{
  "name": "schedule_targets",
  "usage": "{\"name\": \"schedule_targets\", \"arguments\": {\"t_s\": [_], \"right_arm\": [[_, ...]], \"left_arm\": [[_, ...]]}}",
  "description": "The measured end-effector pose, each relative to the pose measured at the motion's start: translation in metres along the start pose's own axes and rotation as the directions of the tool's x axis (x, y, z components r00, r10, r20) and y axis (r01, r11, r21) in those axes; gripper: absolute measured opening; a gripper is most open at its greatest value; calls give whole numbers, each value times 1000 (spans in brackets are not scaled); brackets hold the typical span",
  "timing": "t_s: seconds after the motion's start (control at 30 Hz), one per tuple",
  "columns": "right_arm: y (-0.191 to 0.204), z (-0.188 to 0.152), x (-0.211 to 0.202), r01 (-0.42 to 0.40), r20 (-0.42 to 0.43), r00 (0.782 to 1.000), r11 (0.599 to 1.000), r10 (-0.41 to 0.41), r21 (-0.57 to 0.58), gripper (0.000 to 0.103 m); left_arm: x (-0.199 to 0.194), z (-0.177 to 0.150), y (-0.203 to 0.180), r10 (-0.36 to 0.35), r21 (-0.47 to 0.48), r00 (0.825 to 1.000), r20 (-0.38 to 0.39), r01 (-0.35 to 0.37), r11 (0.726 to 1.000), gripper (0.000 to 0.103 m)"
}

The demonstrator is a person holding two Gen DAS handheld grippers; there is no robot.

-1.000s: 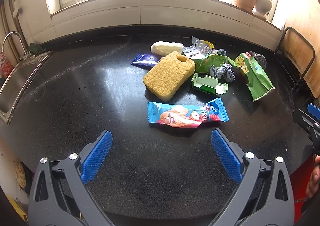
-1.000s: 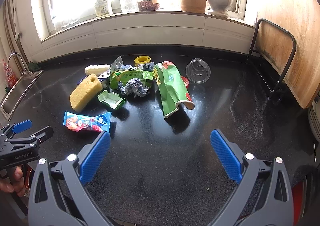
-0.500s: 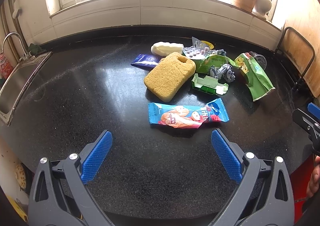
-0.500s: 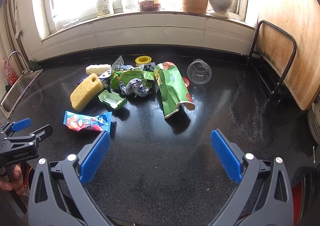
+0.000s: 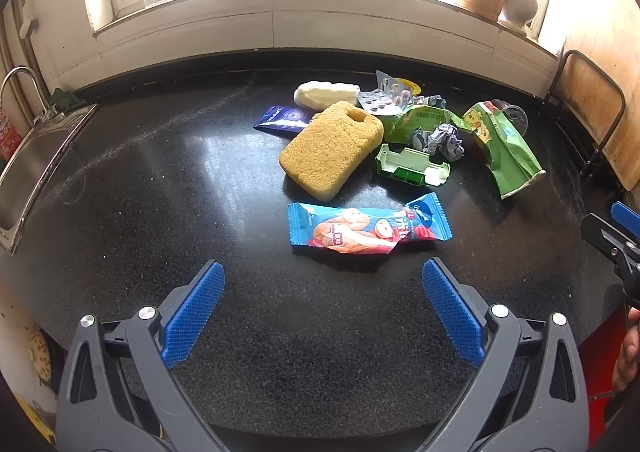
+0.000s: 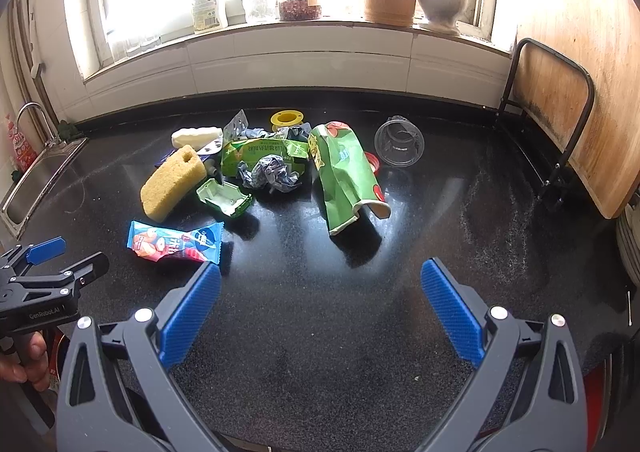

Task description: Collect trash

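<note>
Trash lies in a pile on the black counter (image 5: 200,192): a blue snack wrapper (image 5: 366,230) nearest, a green plastic tray (image 5: 412,166), a crumpled grey wad (image 5: 446,138), a tall green bag (image 5: 504,144), a green carton (image 6: 260,152), a pill blister (image 5: 386,98) and a dark blue sachet (image 5: 282,118). A yellow sponge (image 5: 332,148) lies among them. My left gripper (image 5: 322,312) is open and empty, just short of the wrapper. My right gripper (image 6: 320,312) is open and empty, short of the green bag (image 6: 346,176).
A steel sink (image 5: 28,172) and tap sit at the counter's left end. A clear cup (image 6: 399,140) and yellow ring (image 6: 286,118) lie behind the pile. A wooden board (image 6: 576,92) in a black rack stands at right. Bottles and jars line the windowsill.
Both grippers have crept slightly forward toward the pile. Nothing has been picked up or shifted.
</note>
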State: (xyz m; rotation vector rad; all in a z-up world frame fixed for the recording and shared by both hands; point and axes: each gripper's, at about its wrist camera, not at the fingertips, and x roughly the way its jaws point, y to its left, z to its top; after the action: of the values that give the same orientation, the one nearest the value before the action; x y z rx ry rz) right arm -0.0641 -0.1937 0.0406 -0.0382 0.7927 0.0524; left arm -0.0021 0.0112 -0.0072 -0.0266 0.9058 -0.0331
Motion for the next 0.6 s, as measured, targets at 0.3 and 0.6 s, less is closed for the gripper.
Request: {"name": "schedule_targets", "arguments": {"t_s": [0.3, 0.6], "right_arm": [[-1, 1, 7, 0, -9, 1000, 1000, 0, -4, 97], [-8, 24, 42, 27, -17, 999, 997, -28, -69, 97]], "left_arm": [[7, 2, 1, -11, 2, 1000, 0, 11, 1000, 96], [37, 41, 1, 0, 121, 1000, 6, 0, 993, 96]]}}
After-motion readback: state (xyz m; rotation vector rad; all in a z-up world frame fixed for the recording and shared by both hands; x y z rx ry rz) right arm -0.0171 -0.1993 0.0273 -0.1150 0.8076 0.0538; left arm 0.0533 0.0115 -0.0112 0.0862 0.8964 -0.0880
